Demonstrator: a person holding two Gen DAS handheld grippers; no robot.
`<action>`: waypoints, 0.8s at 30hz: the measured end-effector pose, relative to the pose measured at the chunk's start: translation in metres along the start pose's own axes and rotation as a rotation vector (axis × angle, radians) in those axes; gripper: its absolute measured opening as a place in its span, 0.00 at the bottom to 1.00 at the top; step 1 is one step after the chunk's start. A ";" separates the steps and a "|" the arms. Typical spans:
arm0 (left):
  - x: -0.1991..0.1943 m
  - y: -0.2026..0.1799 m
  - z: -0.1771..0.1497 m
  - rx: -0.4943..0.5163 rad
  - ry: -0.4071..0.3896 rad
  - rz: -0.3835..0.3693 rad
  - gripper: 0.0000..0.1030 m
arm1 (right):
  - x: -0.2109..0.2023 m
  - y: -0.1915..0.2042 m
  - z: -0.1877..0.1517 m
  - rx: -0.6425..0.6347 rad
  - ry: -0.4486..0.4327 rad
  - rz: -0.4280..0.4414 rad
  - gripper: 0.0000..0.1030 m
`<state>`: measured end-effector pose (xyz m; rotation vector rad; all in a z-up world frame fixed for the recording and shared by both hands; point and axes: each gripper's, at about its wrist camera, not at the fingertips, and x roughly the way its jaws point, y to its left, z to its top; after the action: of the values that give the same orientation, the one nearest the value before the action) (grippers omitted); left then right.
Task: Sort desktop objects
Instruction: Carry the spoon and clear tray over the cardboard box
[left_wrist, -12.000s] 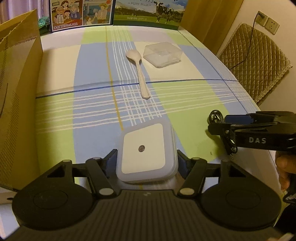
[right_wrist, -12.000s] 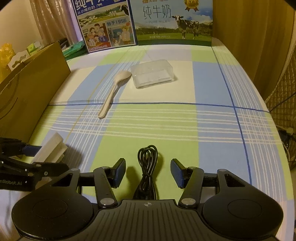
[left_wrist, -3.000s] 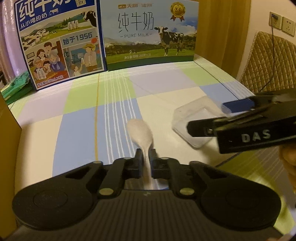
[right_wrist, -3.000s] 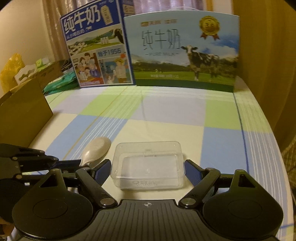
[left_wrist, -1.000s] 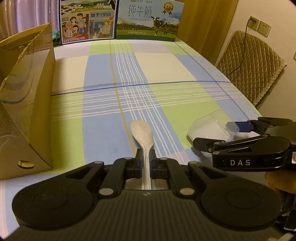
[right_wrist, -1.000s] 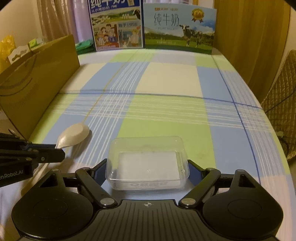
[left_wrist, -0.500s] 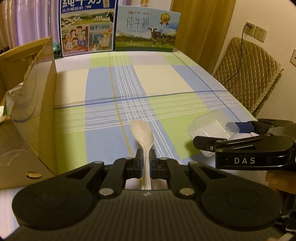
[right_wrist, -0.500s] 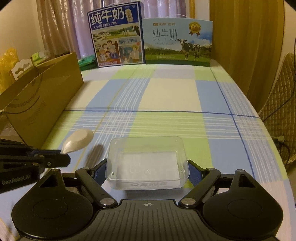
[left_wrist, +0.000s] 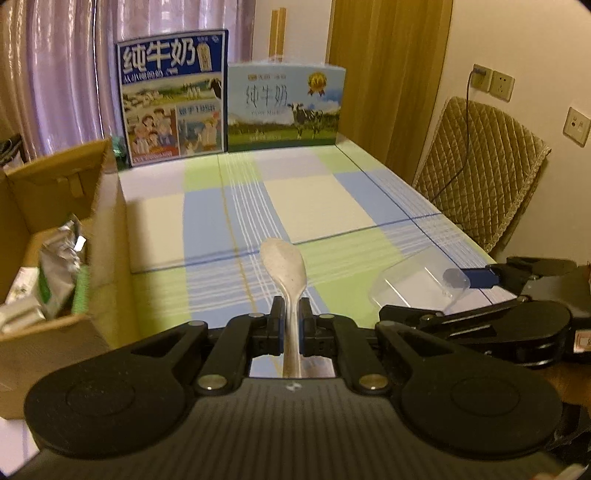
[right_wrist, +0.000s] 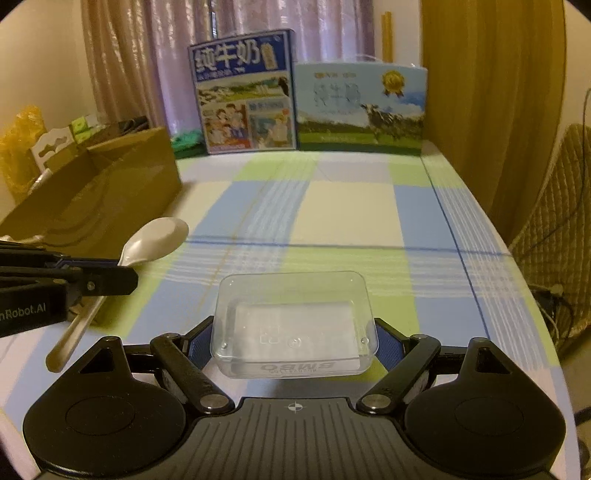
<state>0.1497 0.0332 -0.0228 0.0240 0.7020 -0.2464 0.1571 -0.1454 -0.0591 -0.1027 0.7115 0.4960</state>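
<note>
- Gripping the handle of a pale spoon (left_wrist: 283, 269), the left hand-held gripper (left_wrist: 290, 325) is shown with its jaws nearly closed; the bowl of the spoon points forward and is held clear above the bench (left_wrist: 317, 199).
- The same spoon (right_wrist: 153, 242) is seen from the right wrist view at the left, with its handle end projecting back behind the fingers of the left hand-held gripper (right_wrist: 110, 280).
- A clear plastic box (right_wrist: 293, 323) is clamped by its two short sides between the blue pads (right_wrist: 388, 347) of the right hand-held gripper (right_wrist: 293, 347), whose jaws are set wide apart; the box is also held above the checked cloth.
- In the left wrist view the clear plastic box (left_wrist: 413, 284) is seen to the right of the spoon, beside a blue pad of the right hand-held gripper (left_wrist: 476, 277).
- An open cardboard box (left_wrist: 55, 236) is placed at the left edge of the bench; packets (left_wrist: 55, 280) are visible inside it.
- Two milk cartons (right_wrist: 306, 92) are stood upright side by side at the far end of the bench, in front of a curtain (right_wrist: 155, 55).
- A quilted chair back (left_wrist: 480, 162) is seen to the right of the bench, below wall sockets (left_wrist: 498, 85).
</note>
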 end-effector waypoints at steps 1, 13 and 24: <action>-0.006 0.002 0.002 0.005 -0.006 0.006 0.04 | -0.004 0.005 0.005 -0.011 -0.011 0.004 0.80; -0.093 0.090 0.031 -0.009 -0.096 0.172 0.04 | -0.024 0.115 0.097 -0.147 -0.143 0.179 0.80; -0.132 0.184 0.032 -0.081 -0.100 0.288 0.04 | 0.012 0.201 0.137 -0.197 -0.116 0.288 0.80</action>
<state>0.1159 0.2368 0.0750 0.0344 0.5998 0.0567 0.1527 0.0714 0.0523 -0.1556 0.5642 0.8410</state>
